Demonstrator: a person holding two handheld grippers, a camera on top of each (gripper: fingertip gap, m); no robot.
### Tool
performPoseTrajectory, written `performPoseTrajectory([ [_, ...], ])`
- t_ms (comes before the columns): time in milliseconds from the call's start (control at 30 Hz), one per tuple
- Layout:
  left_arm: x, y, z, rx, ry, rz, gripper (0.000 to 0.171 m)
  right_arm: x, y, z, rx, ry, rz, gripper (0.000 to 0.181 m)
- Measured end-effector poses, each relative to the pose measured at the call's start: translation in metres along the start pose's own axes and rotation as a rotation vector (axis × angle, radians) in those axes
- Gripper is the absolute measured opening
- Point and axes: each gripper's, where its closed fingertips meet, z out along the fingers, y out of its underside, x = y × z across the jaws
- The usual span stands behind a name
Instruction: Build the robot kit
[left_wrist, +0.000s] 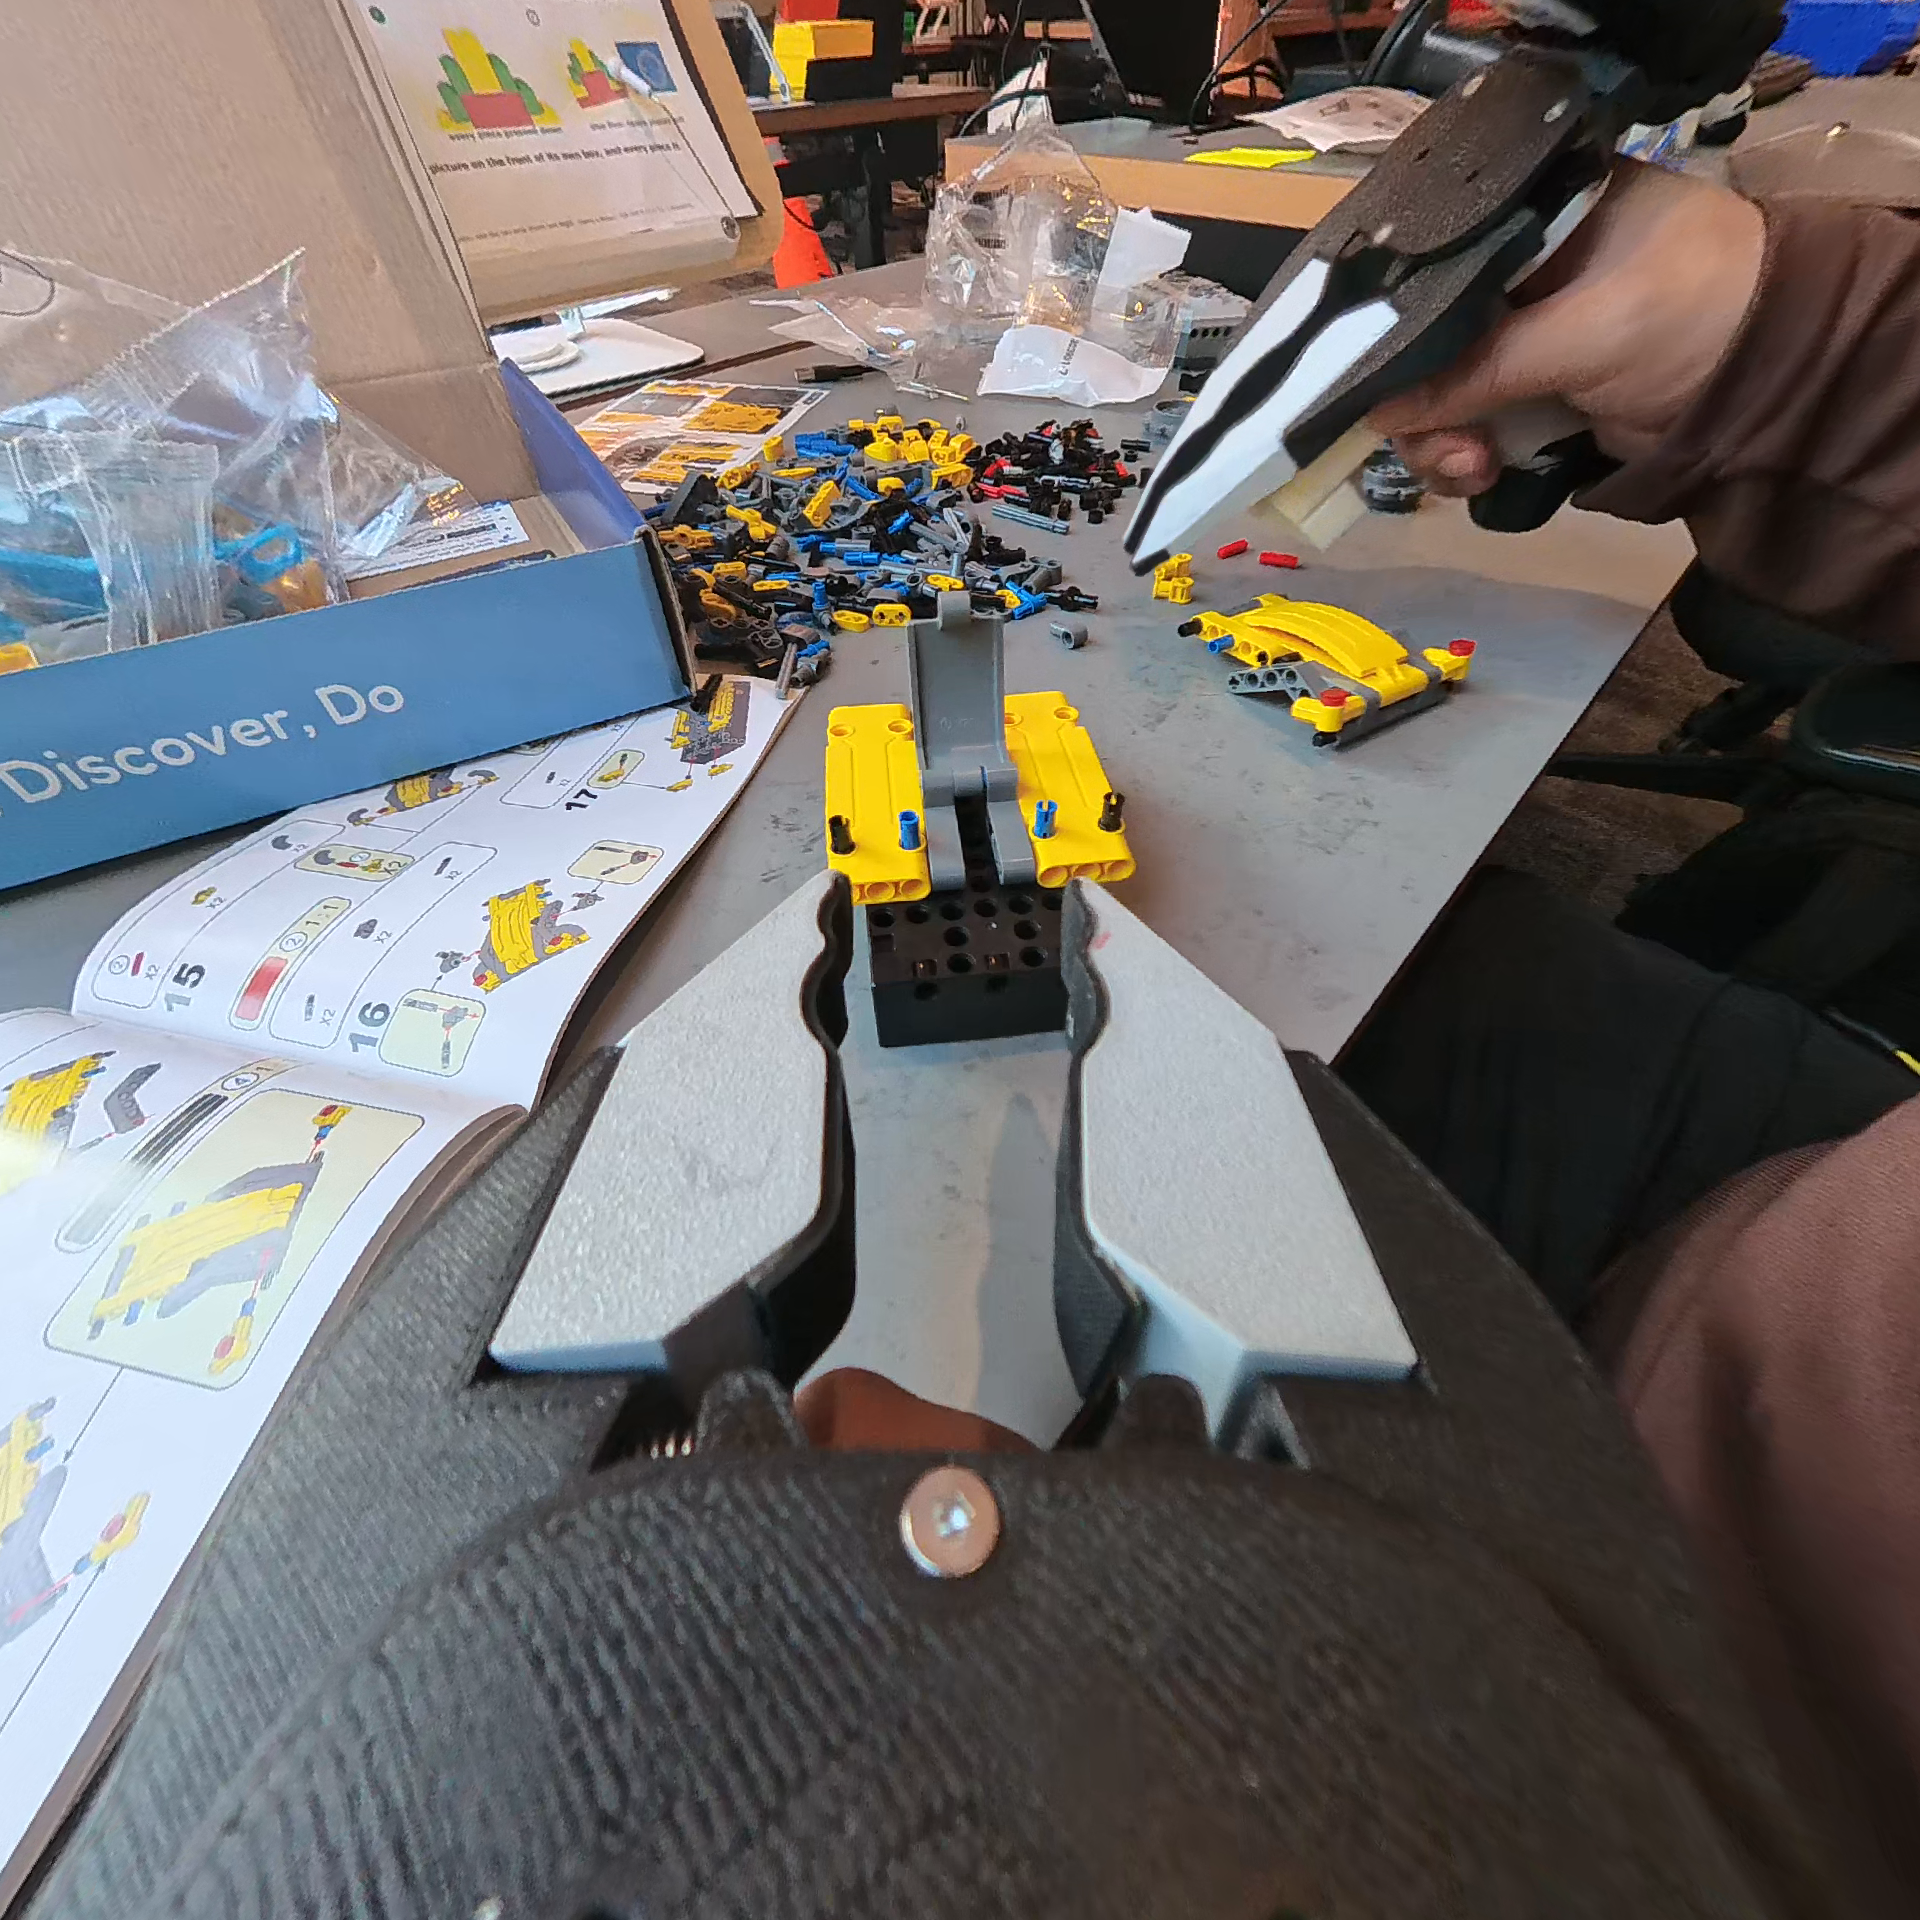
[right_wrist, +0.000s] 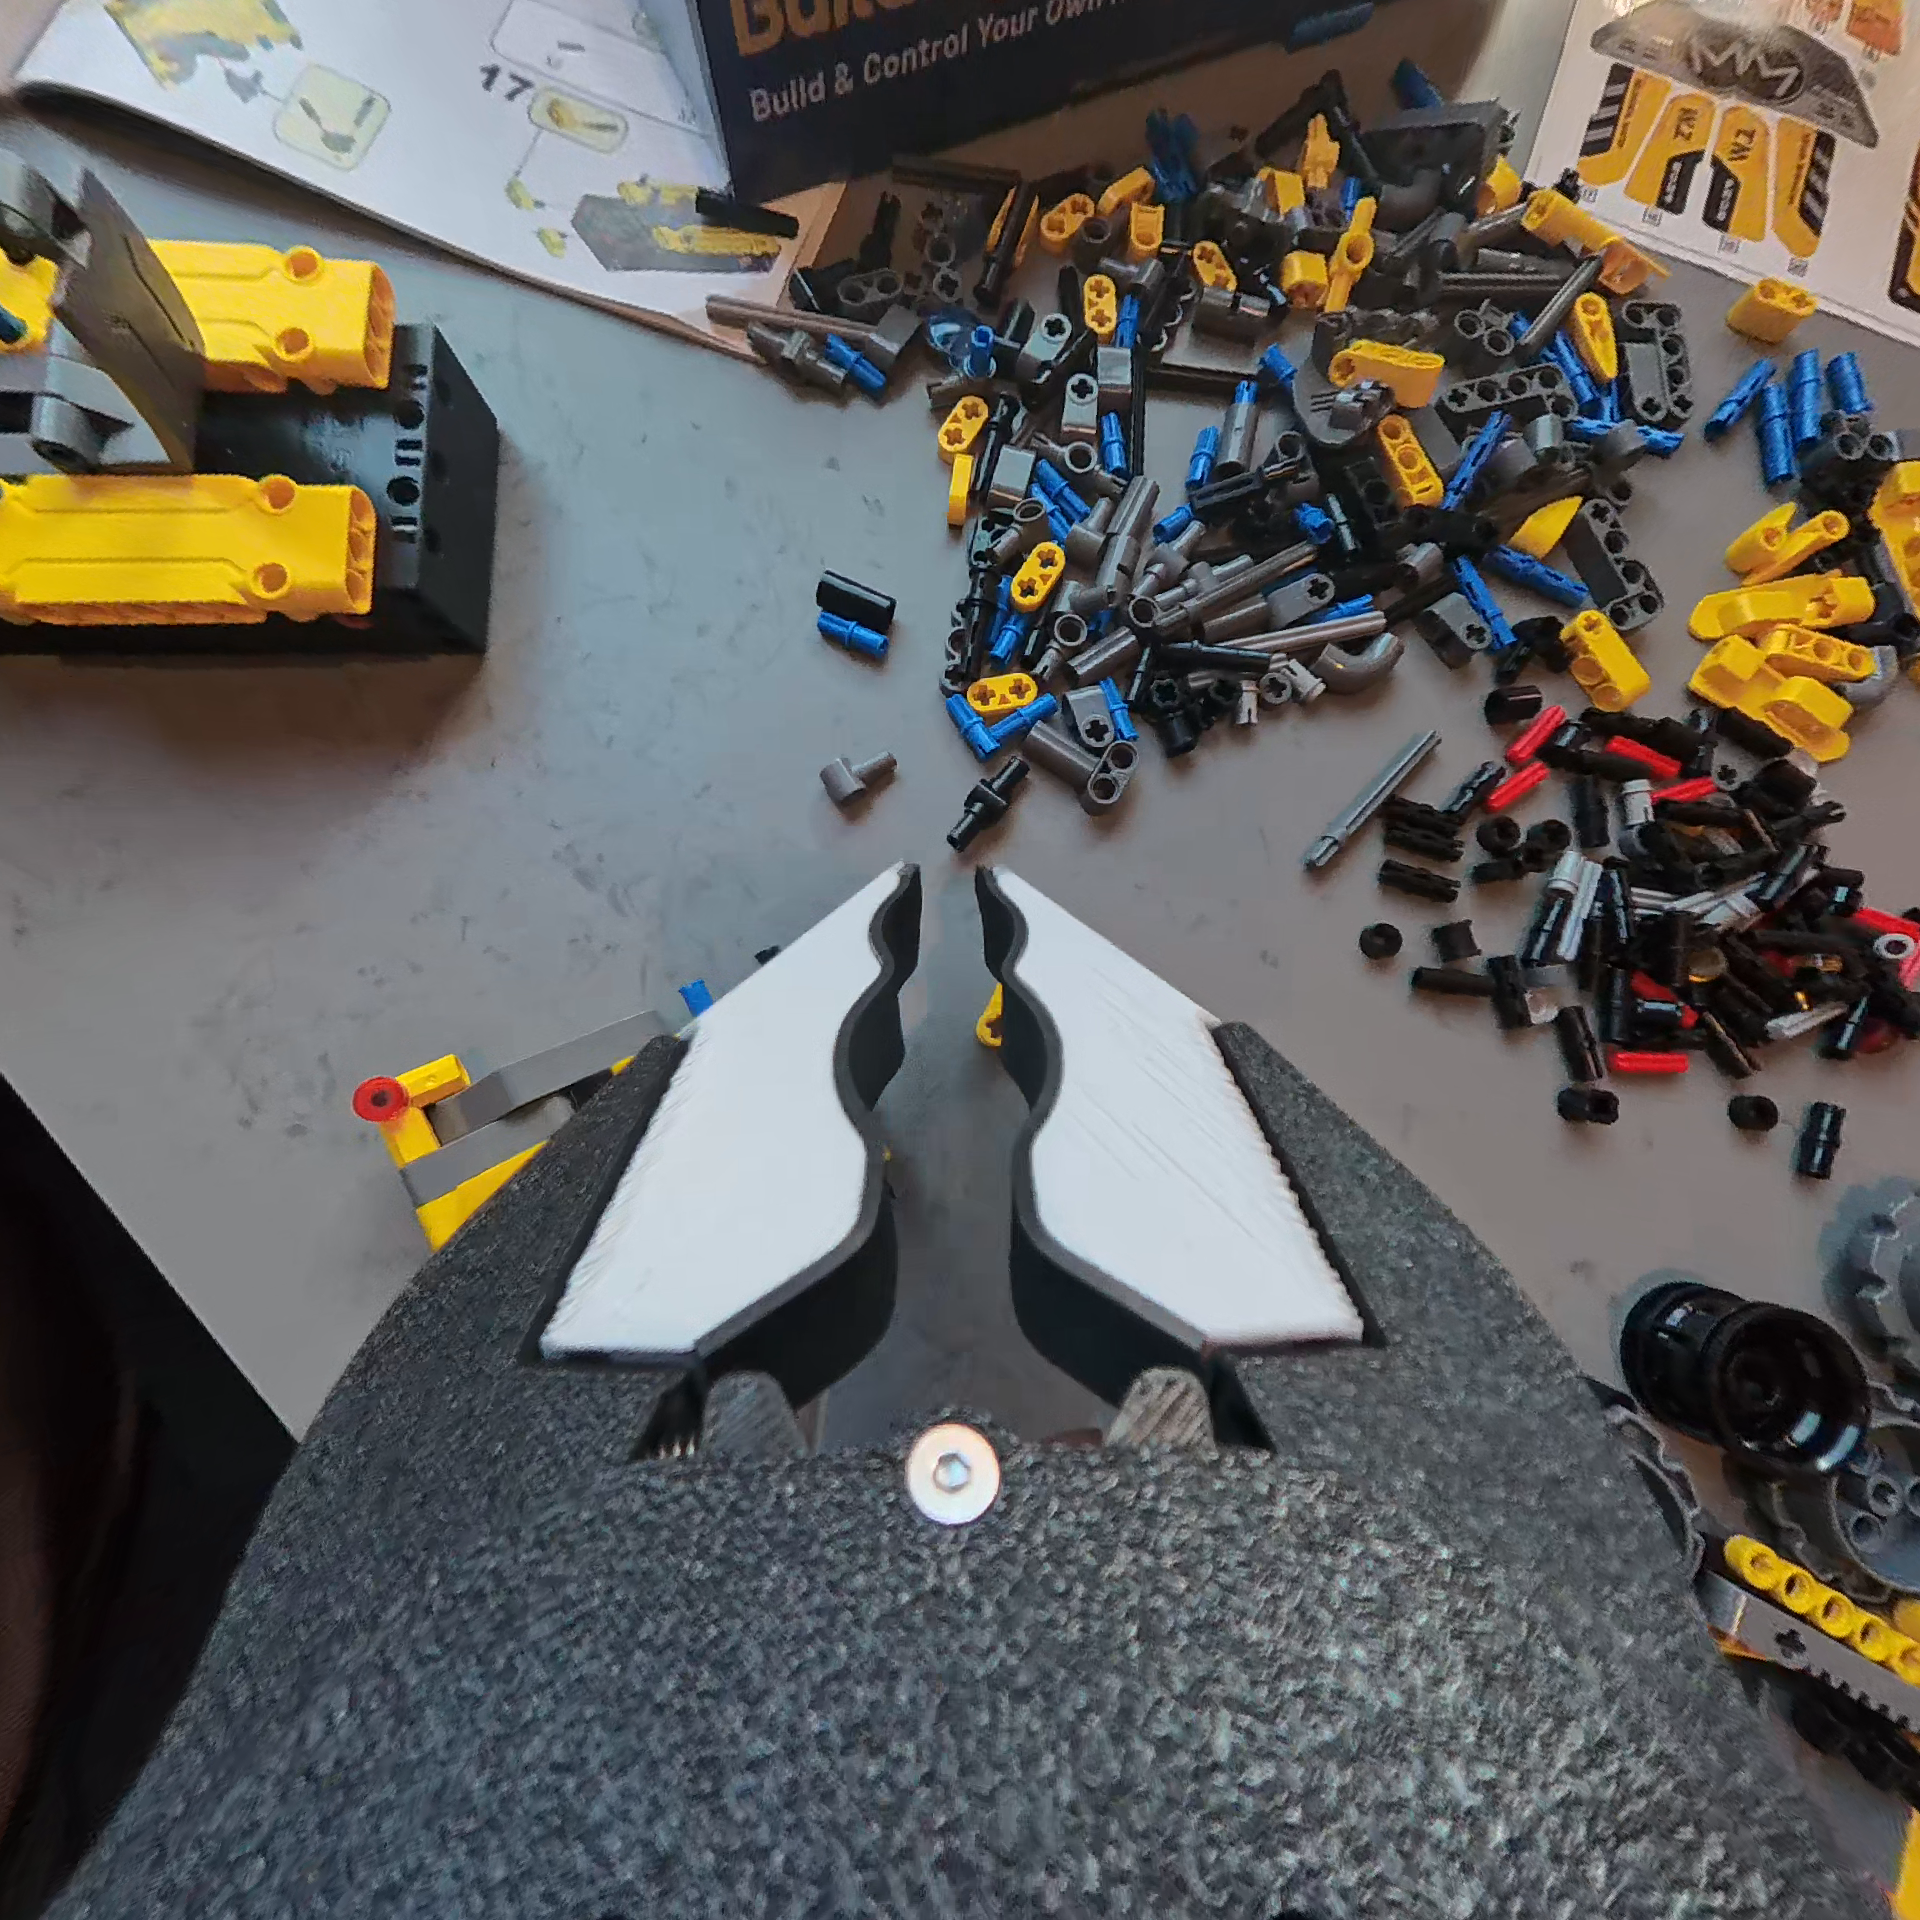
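My left gripper (left_wrist: 956, 920) has grey fingers closed on the two sides of the black block (left_wrist: 966, 971) of an assembly (left_wrist: 977, 790) that stands on the table. The assembly has two yellow panels and a grey arm, and also shows in the right wrist view (right_wrist: 208, 457). My right gripper (right_wrist: 948, 875) has white fingers a narrow gap apart and holds nothing. It hovers over the table just short of a loose black pin (right_wrist: 987, 805) and a small grey connector (right_wrist: 857, 777). It also shows in the left wrist view (left_wrist: 1143, 556), above a small yellow piece (left_wrist: 1174, 577).
A big pile of loose yellow, blue, grey, black and red pieces (right_wrist: 1299, 499) lies ahead. A yellow curved sub-assembly (left_wrist: 1330, 655) sits near the table's right edge. A blue box (left_wrist: 343, 717) and an open instruction booklet (left_wrist: 312, 987) lie on the left. A black wheel (right_wrist: 1745, 1371) lies at the right. My hands' fingertips stand some 25 centimetres from each other.
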Motion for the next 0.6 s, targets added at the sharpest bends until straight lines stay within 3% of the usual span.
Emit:
performPoseTrajectory([
  [167,0.0,0.0,0.0,0.001,-0.007,0.005,0.038,0.01,0.014,-0.002,-0.054,0.038,0.015,0.007],
  [600,0.0,0.0,0.0,0.001,-0.013,0.018,0.038,0.04,0.011,-0.054,0.187,0.101,0.243,0.007],
])
